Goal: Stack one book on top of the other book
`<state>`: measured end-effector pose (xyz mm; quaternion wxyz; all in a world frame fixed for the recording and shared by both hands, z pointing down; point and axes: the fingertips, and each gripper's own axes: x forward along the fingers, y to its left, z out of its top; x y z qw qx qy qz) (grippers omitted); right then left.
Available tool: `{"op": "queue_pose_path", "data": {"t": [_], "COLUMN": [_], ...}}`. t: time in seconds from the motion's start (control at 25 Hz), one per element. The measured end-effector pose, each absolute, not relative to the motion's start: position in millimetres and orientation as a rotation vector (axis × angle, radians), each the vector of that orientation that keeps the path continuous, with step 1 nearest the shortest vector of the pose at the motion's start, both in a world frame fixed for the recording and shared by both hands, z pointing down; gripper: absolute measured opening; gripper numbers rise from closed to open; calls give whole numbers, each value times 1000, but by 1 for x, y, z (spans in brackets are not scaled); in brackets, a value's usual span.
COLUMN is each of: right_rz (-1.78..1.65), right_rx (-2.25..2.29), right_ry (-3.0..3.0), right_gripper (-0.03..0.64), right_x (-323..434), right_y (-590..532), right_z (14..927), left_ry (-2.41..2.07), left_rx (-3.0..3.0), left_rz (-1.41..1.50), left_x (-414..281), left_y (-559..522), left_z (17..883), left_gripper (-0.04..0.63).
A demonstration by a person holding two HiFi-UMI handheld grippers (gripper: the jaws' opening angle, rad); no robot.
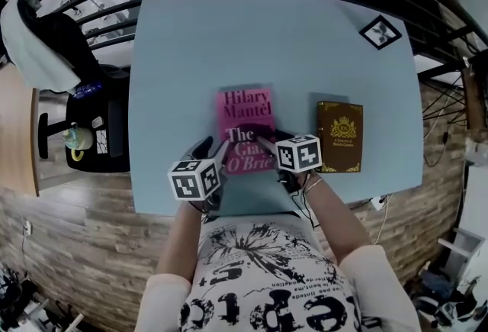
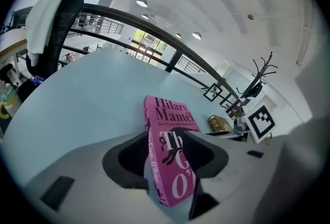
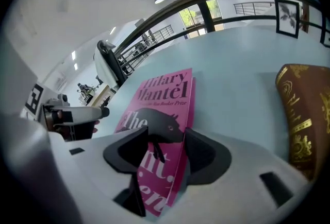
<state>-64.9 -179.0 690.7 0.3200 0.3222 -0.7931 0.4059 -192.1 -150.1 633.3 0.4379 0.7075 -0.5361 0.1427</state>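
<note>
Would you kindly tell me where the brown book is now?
In the head view, the brown book lies on the blue table, right of the pink book.

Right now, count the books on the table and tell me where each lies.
2. The pink book lies near the front edge of the table, in the middle; the brown book lies flat to its right, apart from it. None looks hidden.
</note>
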Motion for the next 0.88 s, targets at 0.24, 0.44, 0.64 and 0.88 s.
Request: {"op": "queue_pose_path", "data": {"t": [0.24,0.44,0.64,0.88], "right_rz": [1121,1136,1130,1128], "right_rx": [829,841,829,869], "right_ry": [-2093,-2100,-2141,-2137], "right_gripper": [210,210,212,204], "right_x": [-69,-68,-69,-67], "right_y": [-177,-177,-179,-175], "right_z": [693,694,694,692], "left_ry": [-1308,-1240,-1212,-1171], "left_rx": [1707,1648,1624,1644], "left_rz": [402,401,364,358], "left_x": [-190,-176,-172,-170], "left_y": [-155,-152,-155,-154], "left_z": [656,684,693,693], "left_gripper": [187,221,225,224]}}
